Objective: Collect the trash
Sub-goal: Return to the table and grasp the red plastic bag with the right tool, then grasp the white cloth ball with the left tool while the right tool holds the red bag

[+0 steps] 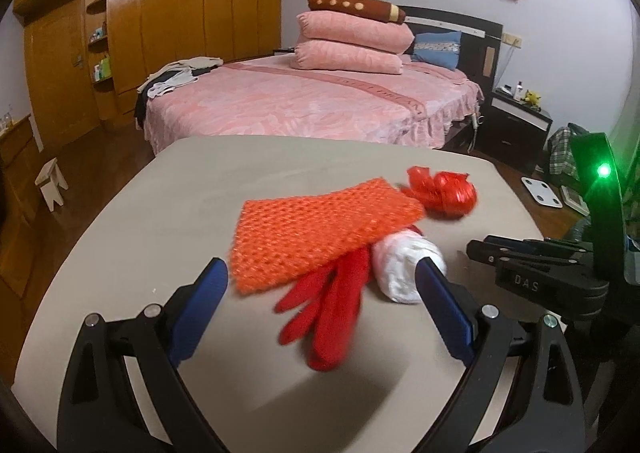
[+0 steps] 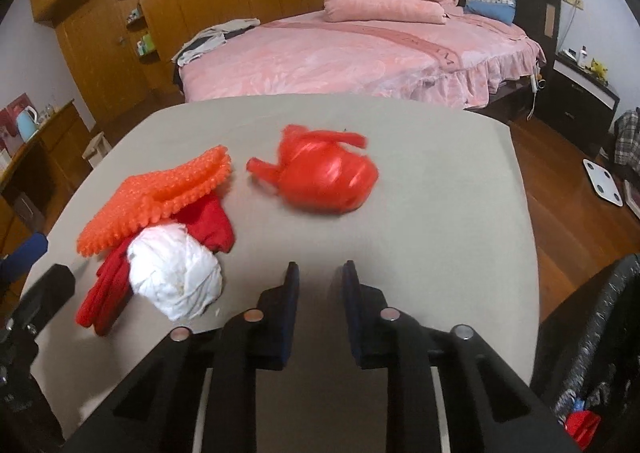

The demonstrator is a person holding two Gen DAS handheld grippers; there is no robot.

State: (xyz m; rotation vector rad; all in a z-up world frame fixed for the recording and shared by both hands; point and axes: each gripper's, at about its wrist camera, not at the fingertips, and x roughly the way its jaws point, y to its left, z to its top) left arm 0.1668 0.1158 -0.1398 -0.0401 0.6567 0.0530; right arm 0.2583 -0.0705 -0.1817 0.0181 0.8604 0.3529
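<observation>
Several pieces of trash lie on the grey table [image 1: 120, 237]. An orange foam net [image 1: 316, 229] lies over a red glove [image 1: 328, 313], next to a white crumpled bag [image 1: 404, 265] and a red plastic bag [image 1: 444, 189]. My left gripper [image 1: 322, 277] is open wide, with the glove and net between its blue pads. In the right wrist view the net [image 2: 160, 197], glove [image 2: 104, 297], white bag [image 2: 176, 277] and red bag [image 2: 324, 177] show on the table [image 2: 440, 213]. My right gripper [image 2: 320, 269] is empty, jaws a narrow gap apart, above the table's near edge.
A black-lined trash bin [image 2: 600, 333] stands at the right of the table, with red trash inside. A pink bed [image 1: 304, 97] with stacked pillows is behind the table. A wooden wardrobe [image 1: 160, 13] is at the left, a white scale [image 2: 604, 181] on the floor at the right.
</observation>
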